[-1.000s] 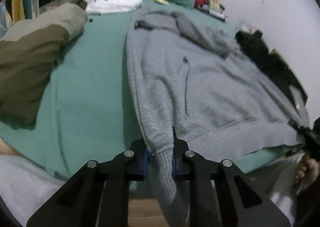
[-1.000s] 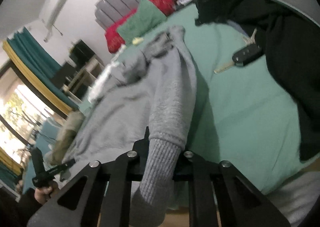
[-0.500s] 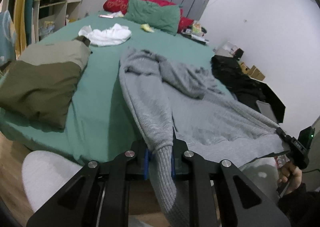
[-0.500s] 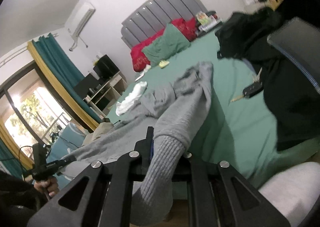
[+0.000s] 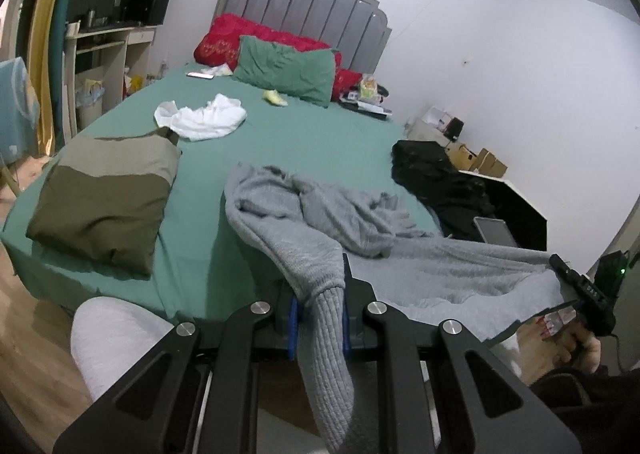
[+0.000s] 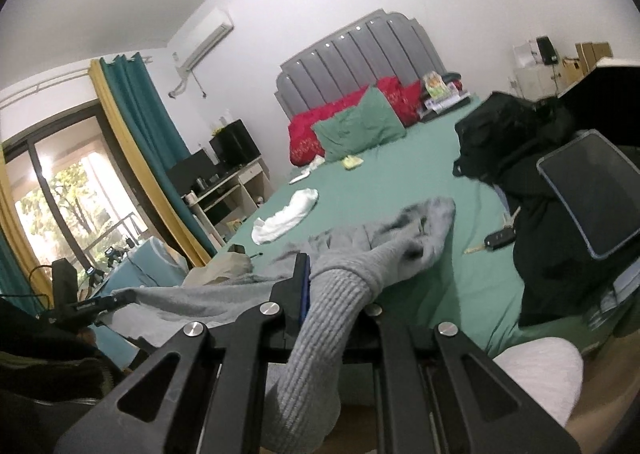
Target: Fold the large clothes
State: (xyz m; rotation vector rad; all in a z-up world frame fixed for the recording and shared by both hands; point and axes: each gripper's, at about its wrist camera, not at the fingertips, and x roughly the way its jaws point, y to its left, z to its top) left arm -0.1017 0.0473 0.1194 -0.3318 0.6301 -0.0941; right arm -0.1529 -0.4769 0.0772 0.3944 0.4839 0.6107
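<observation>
Gripping one ribbed cuff apiece, the left hand-held gripper [image 5: 319, 320] and right hand-held gripper [image 6: 336, 304] are clamped on the grey hoodie [image 5: 360, 238], stretching it ahead over the bed [image 5: 304, 141], likely to straighten it for folding.

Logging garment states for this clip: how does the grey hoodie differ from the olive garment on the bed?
The grey hoodie is spread out and rumpled, partly lifted off the bed; the olive garment lies folded in a compact block. The left gripper and right gripper each clamp a hoodie cuff; nothing touches the olive garment. Both are near the foot edge.
</observation>
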